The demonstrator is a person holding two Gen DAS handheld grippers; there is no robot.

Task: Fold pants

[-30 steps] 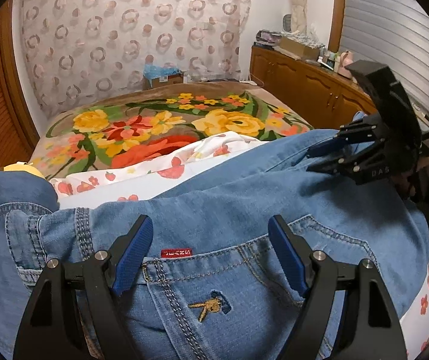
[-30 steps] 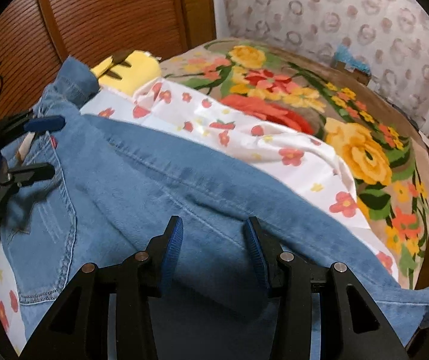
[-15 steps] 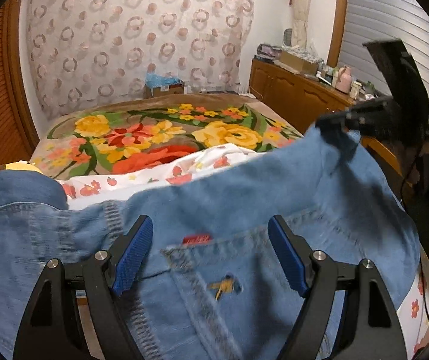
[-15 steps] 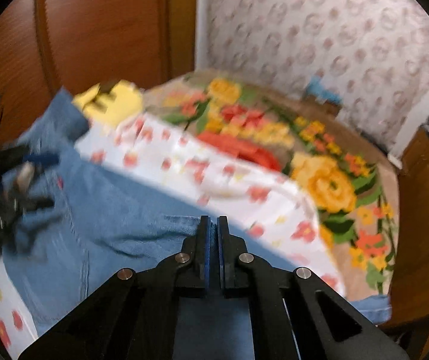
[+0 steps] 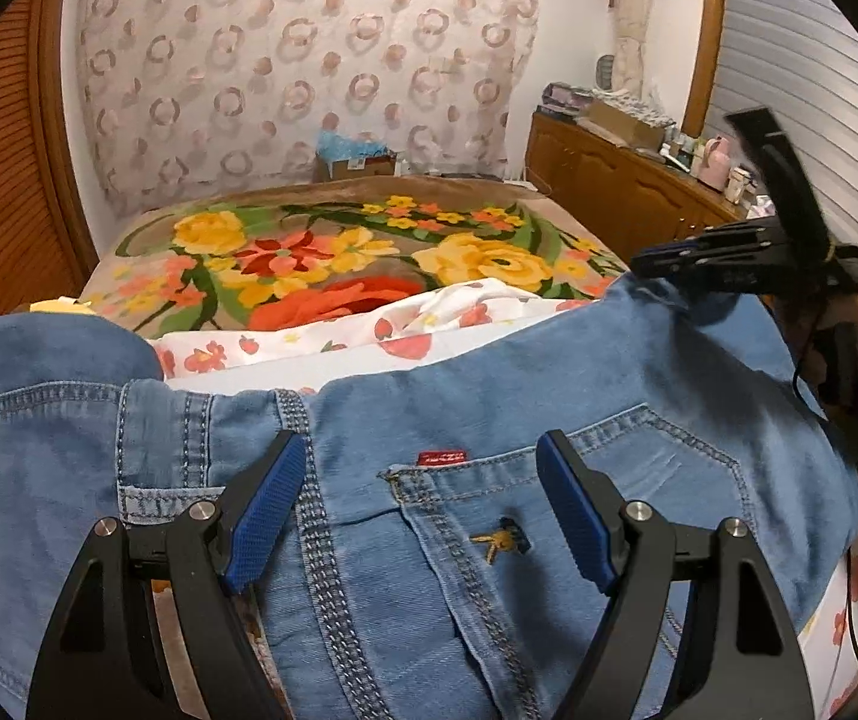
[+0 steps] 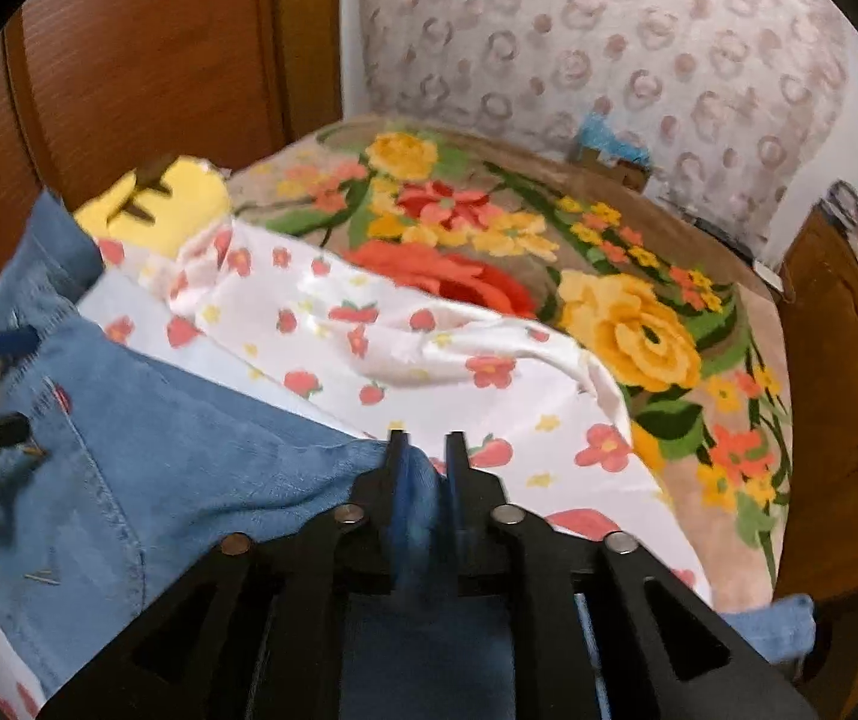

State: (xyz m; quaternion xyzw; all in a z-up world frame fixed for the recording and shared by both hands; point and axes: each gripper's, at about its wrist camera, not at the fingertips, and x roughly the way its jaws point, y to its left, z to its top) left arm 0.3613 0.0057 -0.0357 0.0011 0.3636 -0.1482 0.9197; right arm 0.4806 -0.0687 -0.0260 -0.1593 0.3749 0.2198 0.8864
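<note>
My left gripper (image 5: 417, 504) spread wide over the jeans (image 5: 549, 396) seat by the back pocket, pads clear of denim, my right gripper (image 6: 426, 456) jaws opening, fold of jeans leg between them, jeans across the strawberry-print sheet (image 6: 369, 330) on the bed.

Warm indoor light fills both views evenly, fairly bright, with no hard glare; its source lies outside the frame. Soft shadows darken the jeans (image 5: 489, 396) in folds near the right hand-held gripper (image 5: 663, 261), and that gripper is slightly smeared by motion. The left wrist view is otherwise sharp, stitching crisp beside the left hand-held gripper (image 5: 423, 510). The right wrist view is softer: denim between the blue pads (image 6: 400, 498) is blurred. Fisheye bending curves the wardrobe (image 6: 129, 72) and bed (image 6: 639, 324); black vignette rings each corner.
</note>
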